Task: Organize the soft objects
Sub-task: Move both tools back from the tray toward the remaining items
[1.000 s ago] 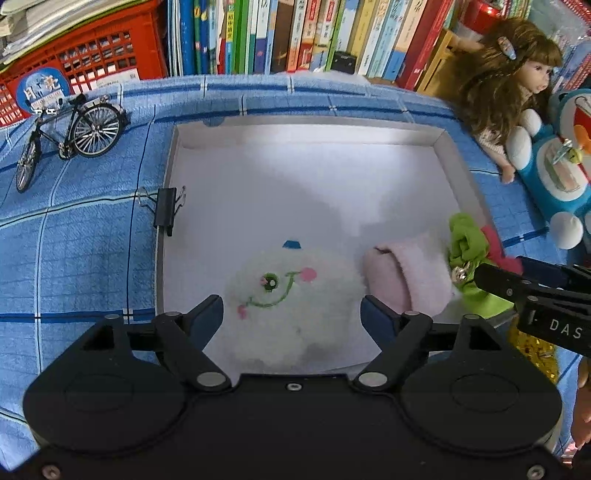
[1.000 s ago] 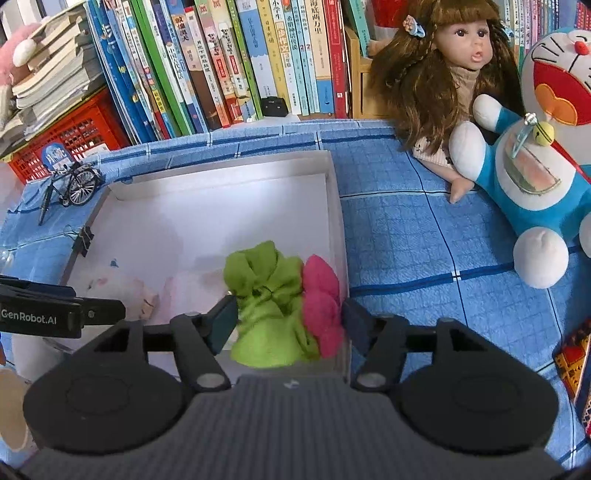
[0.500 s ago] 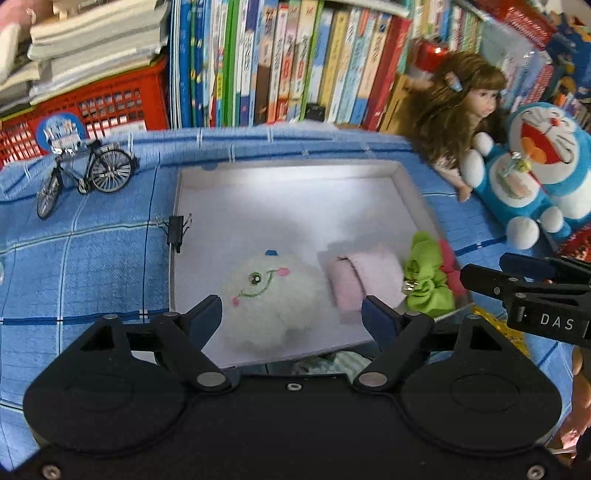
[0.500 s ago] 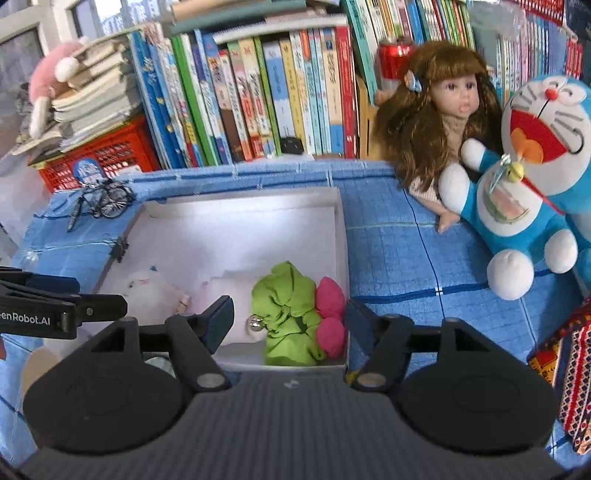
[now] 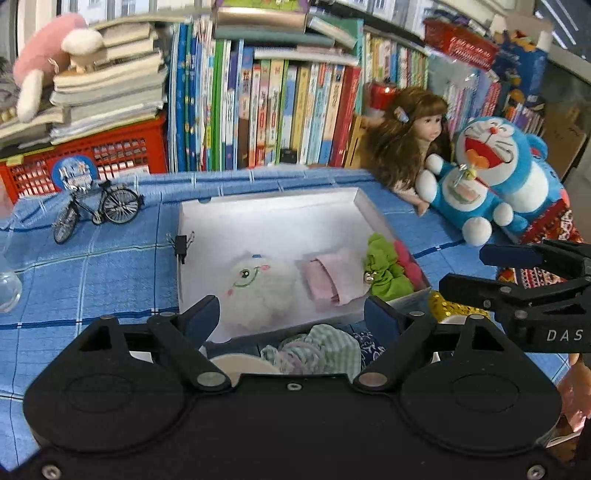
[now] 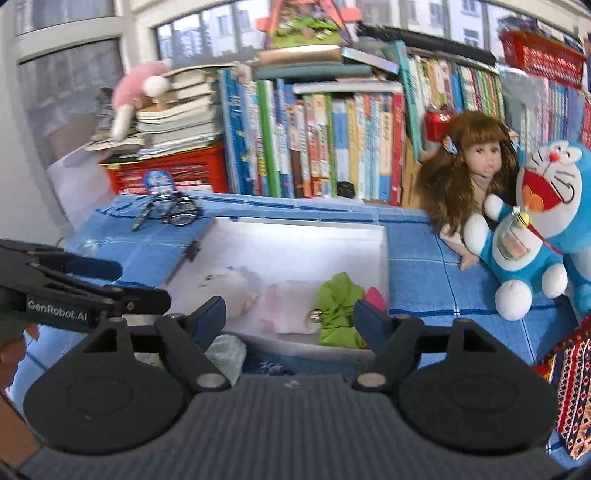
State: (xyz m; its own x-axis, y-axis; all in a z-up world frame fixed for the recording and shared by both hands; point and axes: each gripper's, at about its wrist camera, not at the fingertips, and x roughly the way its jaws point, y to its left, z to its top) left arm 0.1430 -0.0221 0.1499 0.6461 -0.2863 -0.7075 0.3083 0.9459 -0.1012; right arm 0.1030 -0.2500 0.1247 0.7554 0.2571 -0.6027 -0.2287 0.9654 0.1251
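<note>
Windows (image 6: 207, 33) let daylight in behind packed books (image 5: 280, 110); a blue checked cloth (image 5: 92, 266) covers the table.

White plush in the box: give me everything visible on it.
The white plush is a round, fluffy ball with a stitched green eye and smile, pink cheek spots and a small blue tuft on top. It lies face up in the white box, near the front wall, beside the folded pink cloth. No gripper touches it.
</note>
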